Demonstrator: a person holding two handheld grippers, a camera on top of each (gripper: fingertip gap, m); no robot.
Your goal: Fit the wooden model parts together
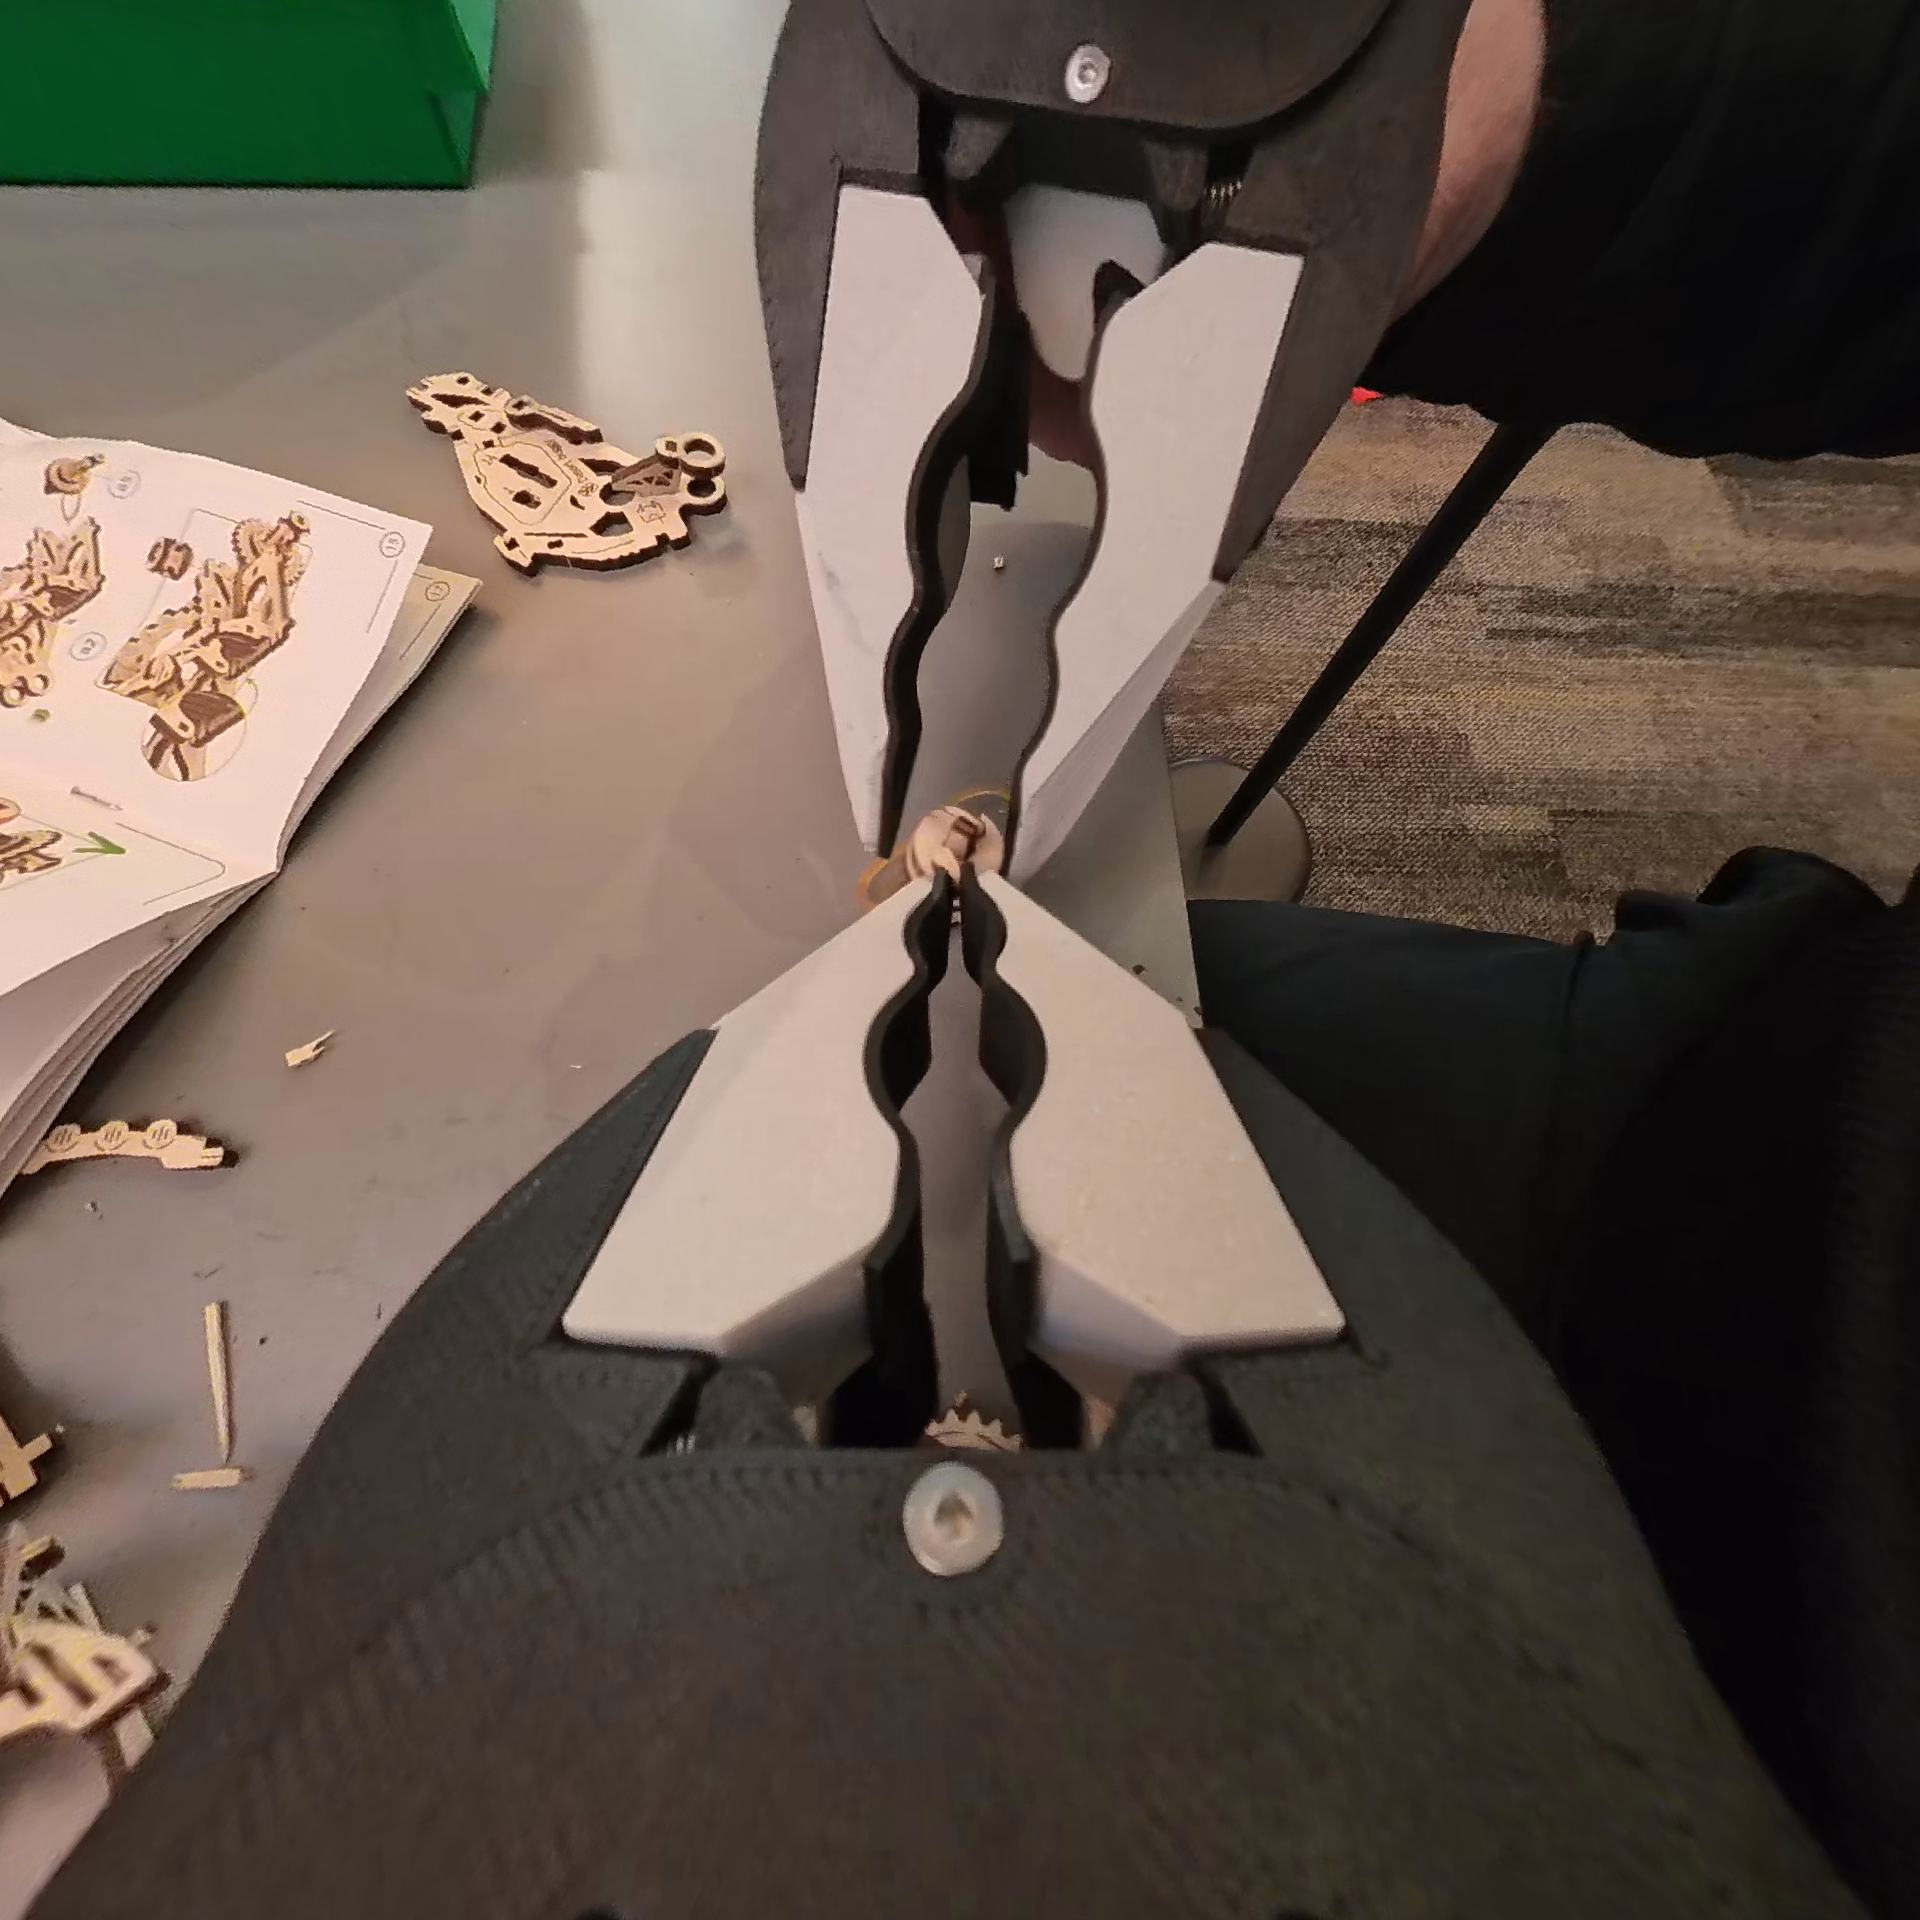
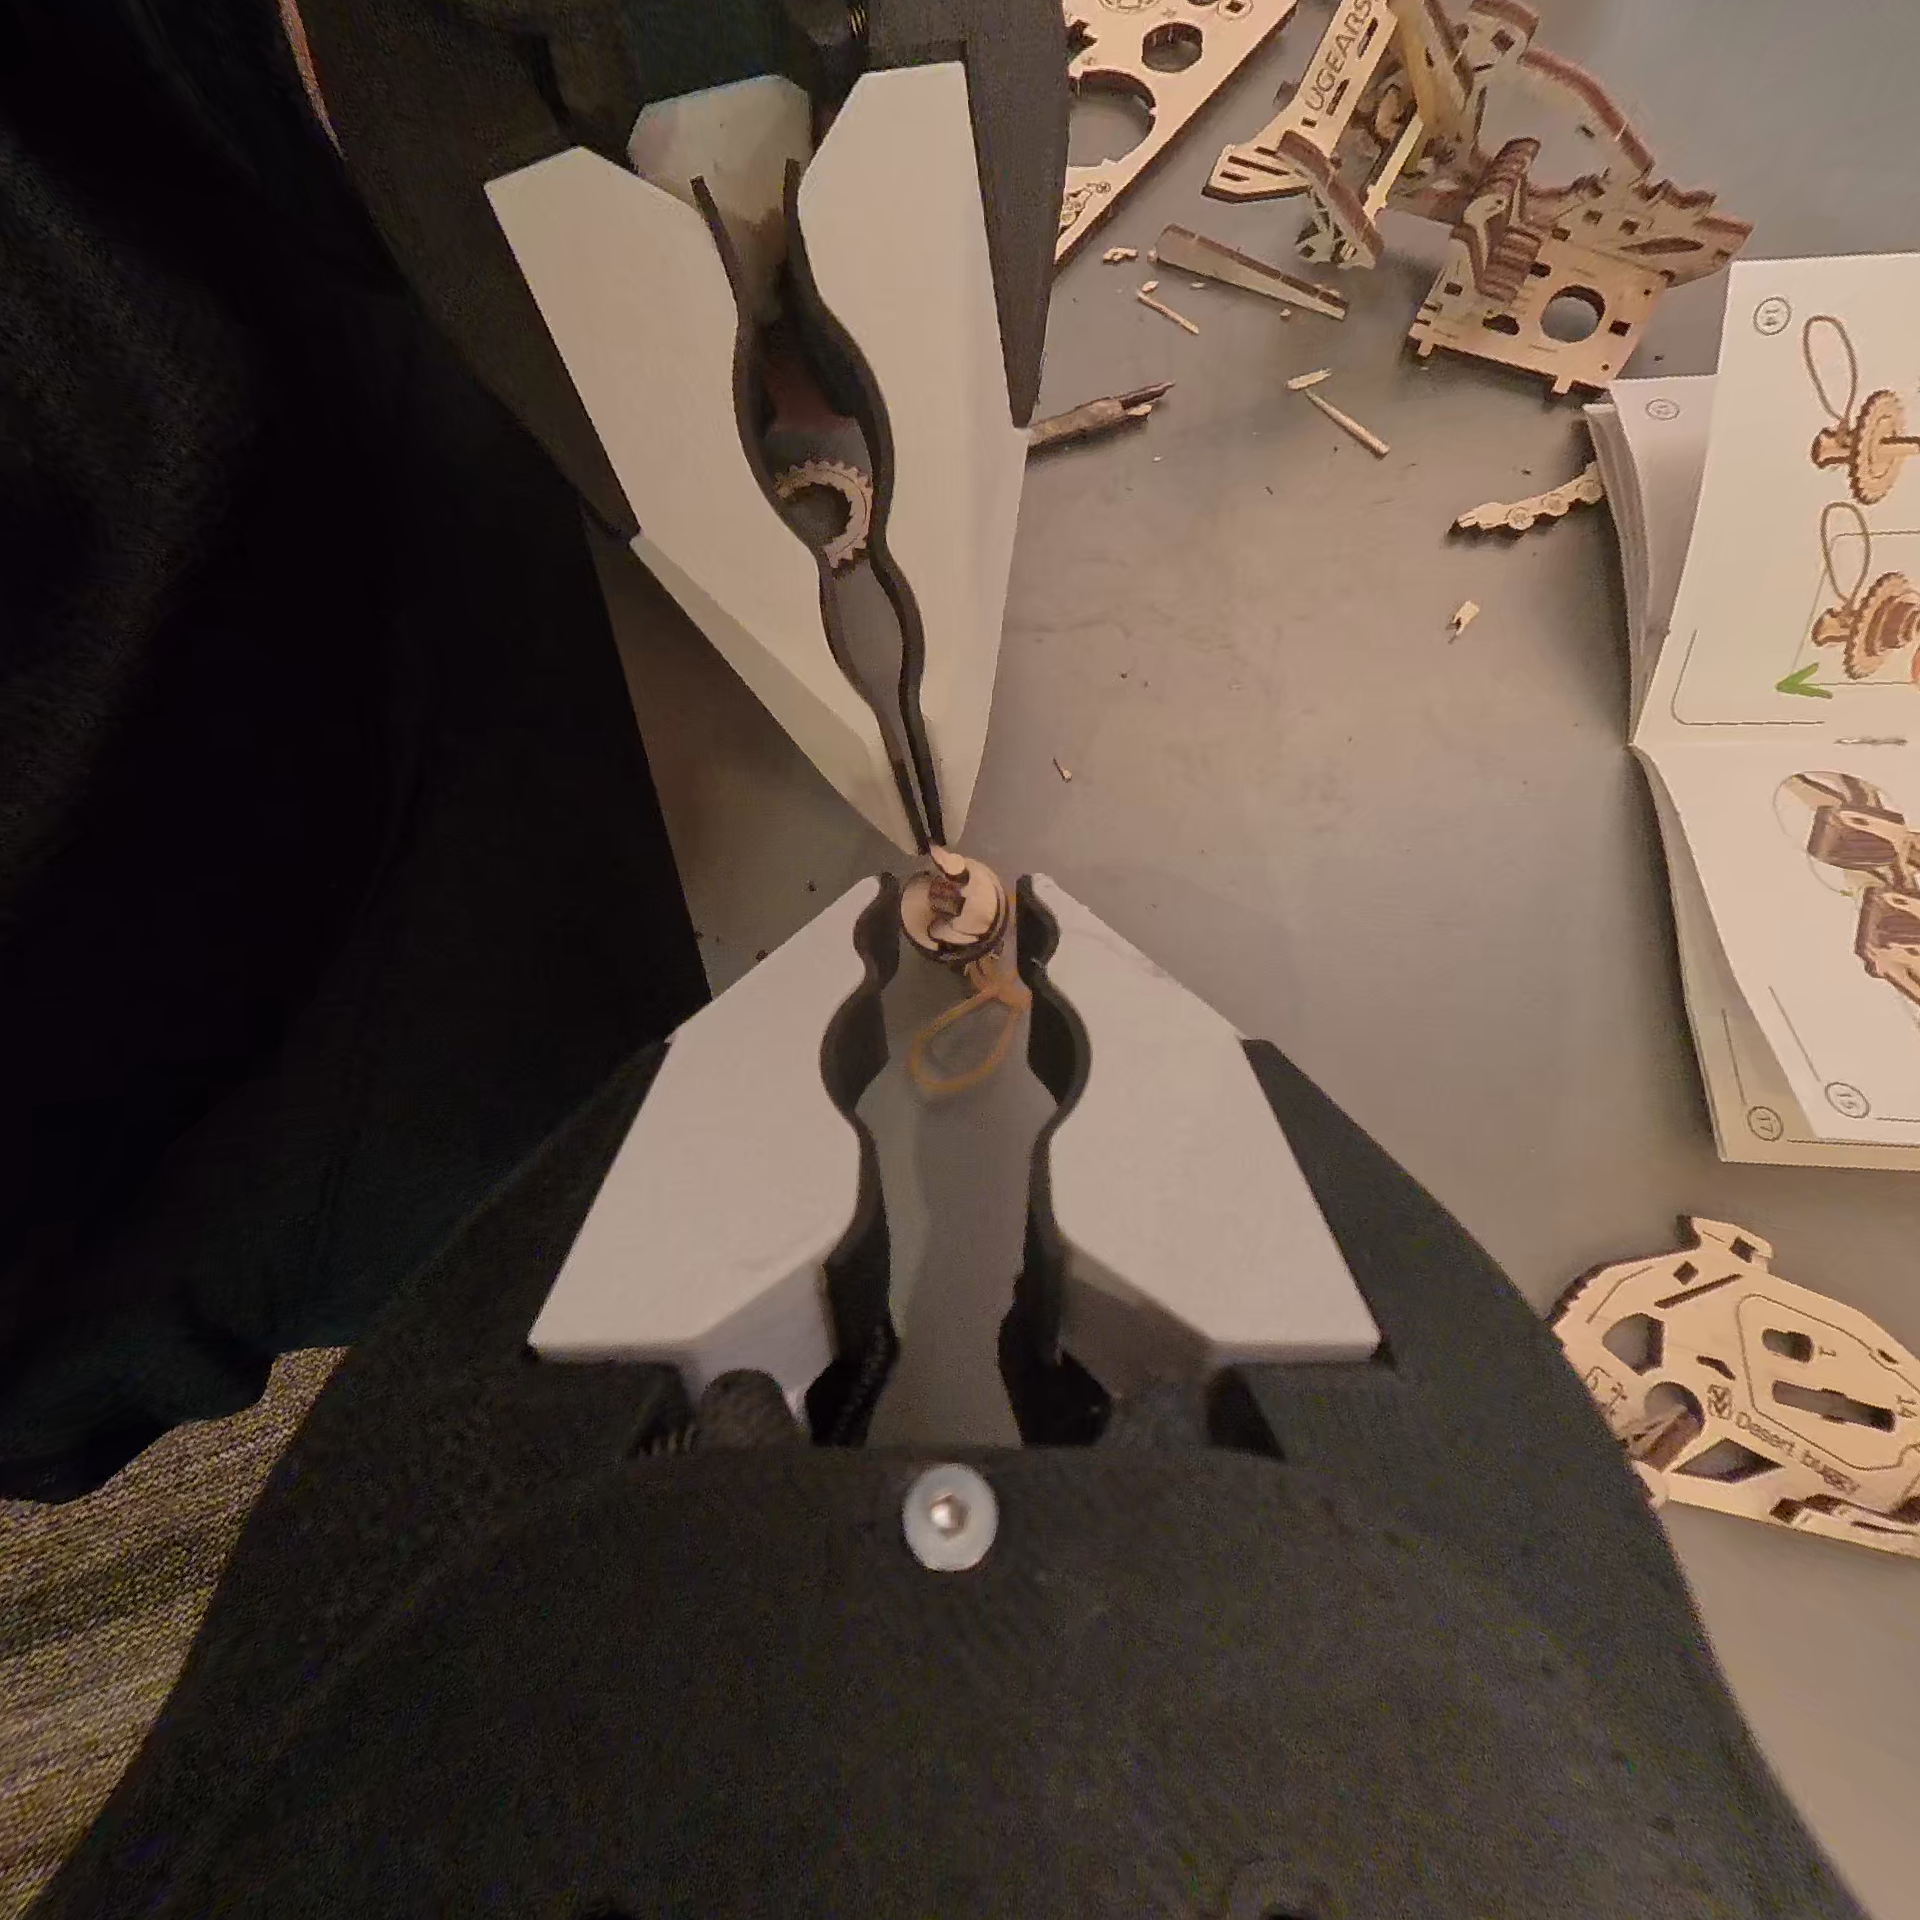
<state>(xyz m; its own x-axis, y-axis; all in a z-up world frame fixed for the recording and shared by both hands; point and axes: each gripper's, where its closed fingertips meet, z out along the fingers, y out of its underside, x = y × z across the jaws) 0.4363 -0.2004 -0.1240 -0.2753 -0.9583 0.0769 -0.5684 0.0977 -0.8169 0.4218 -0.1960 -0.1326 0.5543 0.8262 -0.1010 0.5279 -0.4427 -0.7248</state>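
Fingers of the left gripper (image 1: pixel 954 883) are pinching nearly closed on a thin tab of the small wooden spool (image 2: pixel 951 906), while the right gripper (image 2: pixel 951 909) is bracketing the same spool with its tips at a narrow gap; whether they are actually pressing on it cannot be told. Both are meeting tip to tip above the near edge of the grey tabletop (image 1: pixel 499 914), and a yellow rubber band (image 2: pixel 961 1039) is dangling from the spool between the right fingers. Judging by this, the step in hand is seating the tab into the spool; the next move probably calls for a short, straight push without twisting. A gear (image 2: pixel 826 509) is sitting deep between the left fingers. Outward, an instruction booklet (image 1: pixel 208 727) and a flat wooden panel (image 1: pixel 566 483) are lying well apart, leaving open room, though the table edge is close.
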